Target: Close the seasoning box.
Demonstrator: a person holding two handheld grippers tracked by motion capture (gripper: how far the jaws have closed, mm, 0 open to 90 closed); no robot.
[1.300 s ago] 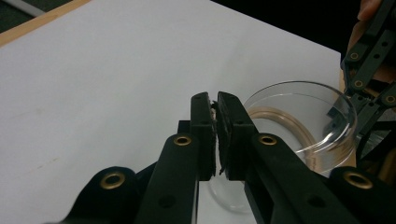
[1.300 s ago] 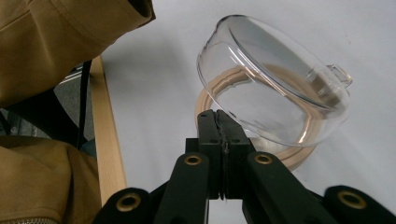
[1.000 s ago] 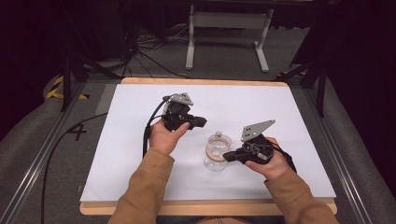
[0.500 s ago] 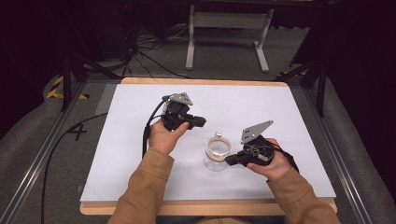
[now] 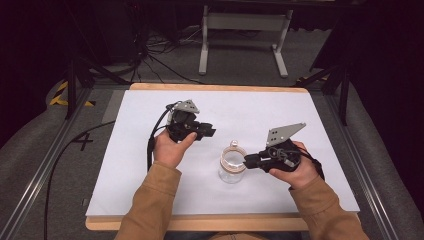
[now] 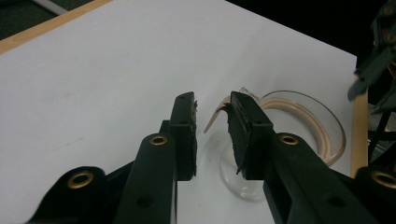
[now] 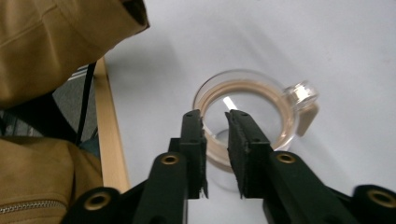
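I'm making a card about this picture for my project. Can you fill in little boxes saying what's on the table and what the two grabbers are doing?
table: white top with a wooden edge
thing on it: clear glass jar, lid open, tan seal ring around the mouth
left gripper: jaws a little apart, holding nothing, beside the jar
right gripper: jaws at the jar's rim, narrow gap, can't tell if it grips
sleeves: tan
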